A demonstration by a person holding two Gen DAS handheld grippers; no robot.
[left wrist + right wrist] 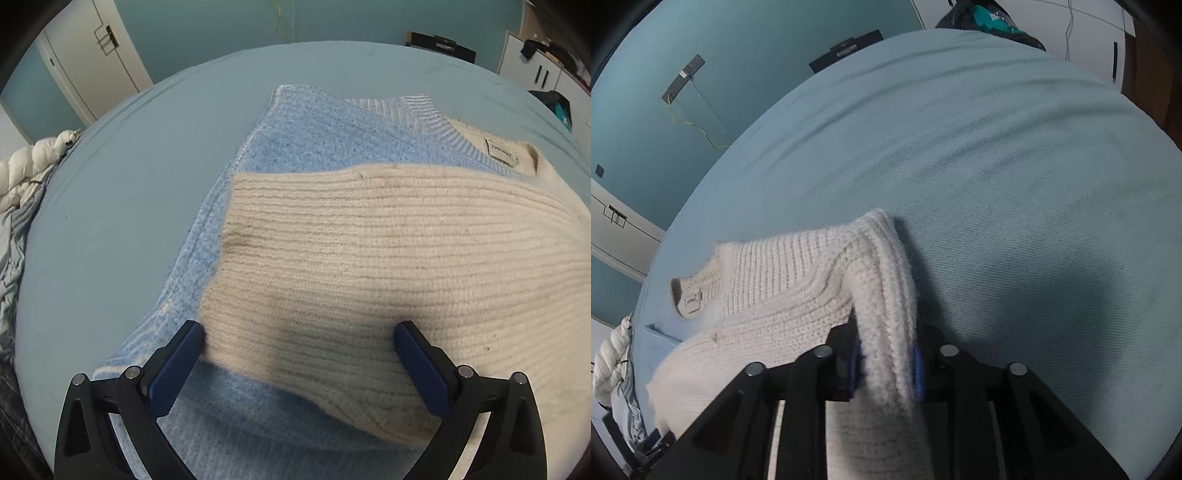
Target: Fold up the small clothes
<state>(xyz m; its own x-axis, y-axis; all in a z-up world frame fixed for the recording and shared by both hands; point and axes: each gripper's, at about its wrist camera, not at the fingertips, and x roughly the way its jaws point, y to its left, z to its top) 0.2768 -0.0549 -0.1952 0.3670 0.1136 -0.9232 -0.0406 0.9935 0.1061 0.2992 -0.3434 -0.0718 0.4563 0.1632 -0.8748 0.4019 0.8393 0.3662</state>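
Sweater [369, 240] flat on bed [110, 221], near half folded over far half. Collar label [500, 151] at far right of sweater. Left gripper [299, 365] over near edge of fold, fingers either side. Right gripper [886, 369] pinches sleeve [886, 280] at sweater's right side. Quilted bedding [29, 166] bunched at bed's left edge.

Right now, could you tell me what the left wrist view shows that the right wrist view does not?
Only the left wrist view shows the sweater's blue knit half, its neck label, and the left gripper open above the fabric. Only the right wrist view shows the right gripper shut on a cream sleeve. Both show the cream knit lying on the pale blue bed sheet, and a white padded jacket at the bed's edge.
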